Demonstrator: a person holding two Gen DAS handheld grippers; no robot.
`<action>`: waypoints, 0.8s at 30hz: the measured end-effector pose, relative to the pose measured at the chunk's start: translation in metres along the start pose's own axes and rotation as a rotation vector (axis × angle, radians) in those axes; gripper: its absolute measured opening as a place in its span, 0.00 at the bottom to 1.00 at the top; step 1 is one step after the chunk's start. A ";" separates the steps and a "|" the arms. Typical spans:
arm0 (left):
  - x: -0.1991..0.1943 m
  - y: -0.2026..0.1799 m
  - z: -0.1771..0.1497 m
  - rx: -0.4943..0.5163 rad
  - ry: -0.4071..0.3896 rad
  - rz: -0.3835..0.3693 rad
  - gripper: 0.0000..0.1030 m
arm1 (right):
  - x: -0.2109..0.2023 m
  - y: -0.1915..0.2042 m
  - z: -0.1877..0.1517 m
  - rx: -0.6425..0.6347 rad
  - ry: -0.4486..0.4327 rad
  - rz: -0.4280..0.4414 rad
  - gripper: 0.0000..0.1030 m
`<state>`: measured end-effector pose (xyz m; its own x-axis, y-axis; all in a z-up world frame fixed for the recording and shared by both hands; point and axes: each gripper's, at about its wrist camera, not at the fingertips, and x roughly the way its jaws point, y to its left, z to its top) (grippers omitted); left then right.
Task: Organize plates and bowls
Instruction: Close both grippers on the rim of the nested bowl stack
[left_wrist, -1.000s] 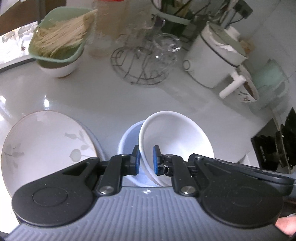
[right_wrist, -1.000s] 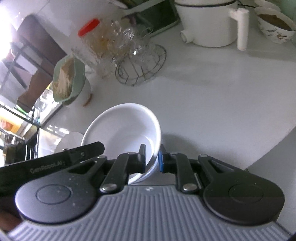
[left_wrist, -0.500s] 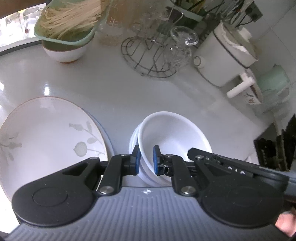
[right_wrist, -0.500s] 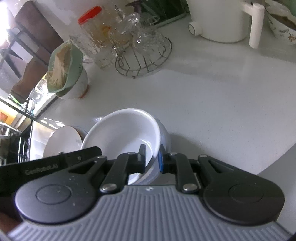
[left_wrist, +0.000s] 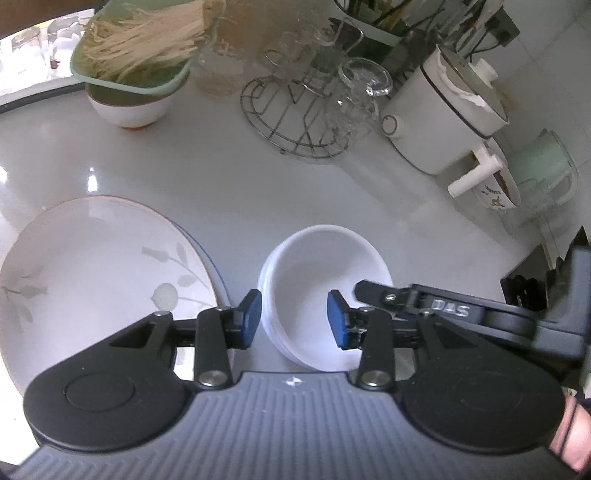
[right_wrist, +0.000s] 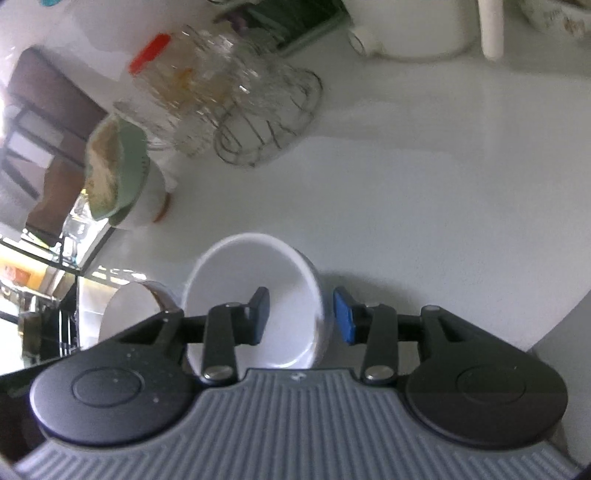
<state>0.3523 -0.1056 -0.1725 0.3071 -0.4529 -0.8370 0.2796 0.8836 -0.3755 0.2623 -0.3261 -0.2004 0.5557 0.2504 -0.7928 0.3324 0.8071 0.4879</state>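
A stack of white bowls stands on the white counter, nested, seen also in the right wrist view. My left gripper is open, its blue pads on either side of the stack's near left rim, holding nothing. My right gripper is open, its pads straddling the stack's right rim. The right gripper's body shows in the left wrist view at the right. A white plate with a leaf pattern lies left of the bowls, on another plate; it also shows in the right wrist view.
At the back stand a green strainer of noodles on a white bowl, a wire rack with glass cups, a white pot with a handle, a patterned bowl and a green jug. The counter edge is at right.
Both grippers have opened and let go of the white bowl, which now sits nested flat in the stack. Both have drawn back slightly.
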 end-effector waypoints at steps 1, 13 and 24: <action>0.002 -0.001 0.000 0.001 0.007 0.001 0.43 | 0.005 -0.004 0.000 0.019 0.019 -0.009 0.40; 0.012 -0.010 -0.002 0.023 0.046 0.019 0.49 | 0.023 -0.013 -0.007 0.072 0.081 -0.007 0.22; 0.027 -0.023 -0.006 0.048 0.070 0.022 0.54 | 0.011 -0.025 -0.007 0.071 0.062 -0.051 0.16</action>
<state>0.3487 -0.1374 -0.1883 0.2494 -0.4223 -0.8715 0.3170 0.8859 -0.3386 0.2543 -0.3397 -0.2239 0.4891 0.2446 -0.8372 0.4134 0.7802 0.4694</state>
